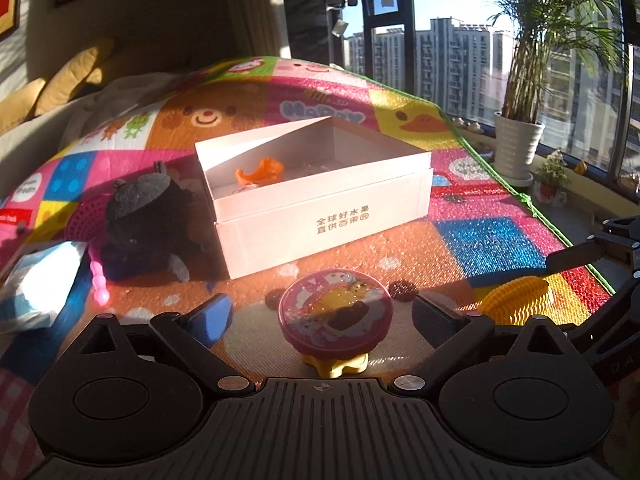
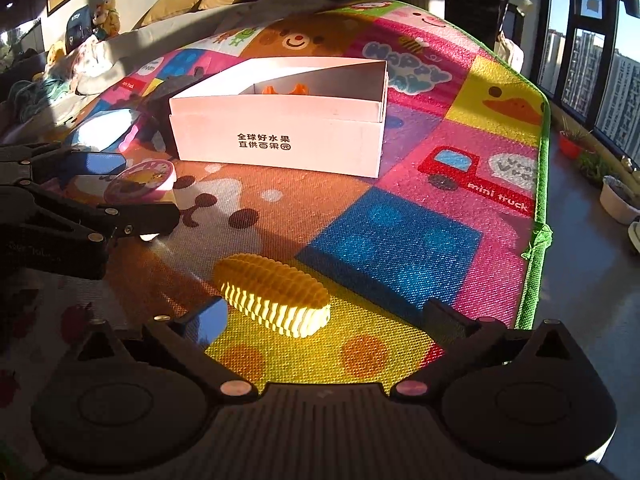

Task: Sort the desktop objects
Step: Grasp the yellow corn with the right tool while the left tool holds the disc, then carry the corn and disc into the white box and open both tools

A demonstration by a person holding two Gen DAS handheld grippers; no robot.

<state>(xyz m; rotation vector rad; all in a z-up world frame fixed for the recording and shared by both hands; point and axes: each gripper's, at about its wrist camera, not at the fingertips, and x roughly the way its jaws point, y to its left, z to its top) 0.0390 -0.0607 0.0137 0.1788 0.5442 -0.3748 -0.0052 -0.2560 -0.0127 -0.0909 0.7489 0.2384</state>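
A sunlit room with tall windows, tower blocks outside and a potted palm (image 1: 520, 92) by the glass frames a bright cartoon play mat (image 2: 400, 232) that carries everything; it seems to cover a raised surface, with cushions and bedding beyond its far edge. Towards the middle of the mat stands an open white box (image 1: 320, 204), evidently the sorting bin, since an orange toy (image 1: 260, 170) already lies inside it against the far wall. The left hand-held gripper (image 1: 322, 320) stands with its jaws fairly wide on either side of a round pink toy with a yellow base (image 1: 334, 316), which sits on the mat just in front of the box's near wall; neither pad presses on it, so it looks framed for a pick, not yet held. The right hand-held gripper (image 2: 326, 320) is spread wide near the mat's near edge, with a yellow ribbed toy (image 2: 276, 296) lying on the yellow patch between its fingers, closer to the left one and apparently untouched. Off the box's left end lie a dark plush toy (image 1: 148, 224), a pink beaded stick (image 1: 100, 280) and a pale blue packet (image 1: 40, 280), probably still to be sorted. The box's raised near wall stands between both toys and the bin, so each would have to be lifted over it, and the two grippers work close together, side by side.
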